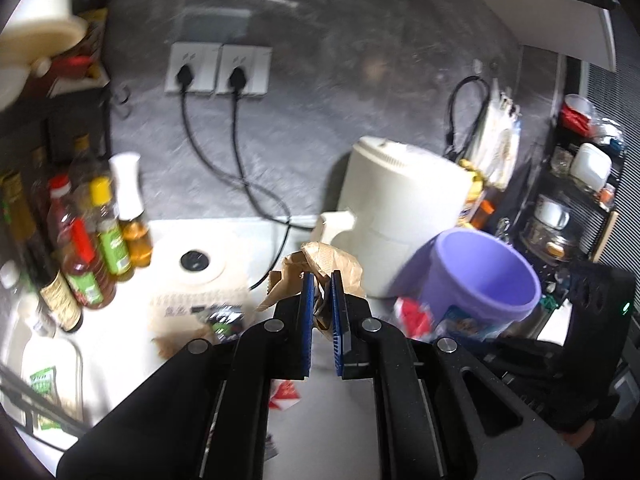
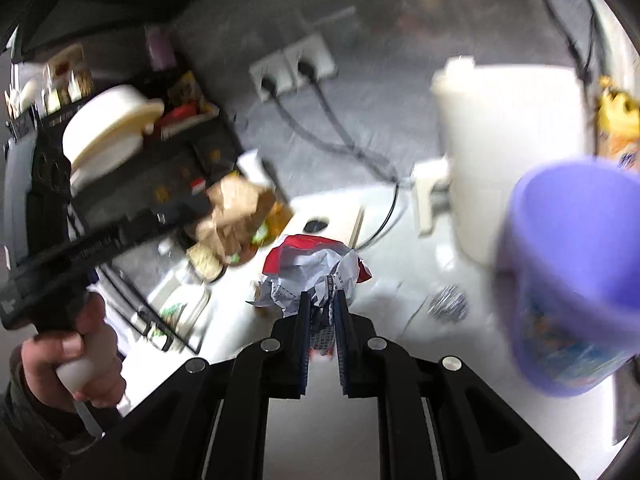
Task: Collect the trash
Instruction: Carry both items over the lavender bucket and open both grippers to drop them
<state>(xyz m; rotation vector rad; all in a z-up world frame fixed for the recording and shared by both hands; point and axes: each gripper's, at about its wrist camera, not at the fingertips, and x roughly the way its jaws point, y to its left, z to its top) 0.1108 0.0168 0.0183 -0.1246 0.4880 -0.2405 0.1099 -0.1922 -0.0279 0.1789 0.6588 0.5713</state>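
No text could be read. The bottle labels (image 1: pixel 88 288) at the left of the counter (image 1: pixel 168 240), the print on a white board (image 1: pixel 200 300), the purple bucket's sticker (image 2: pixel 560 344), the crumpled red-and-white paper (image 2: pixel 316 264) and white lettering along the left gripper's black body (image 2: pixel 92 248) were all too blurred.
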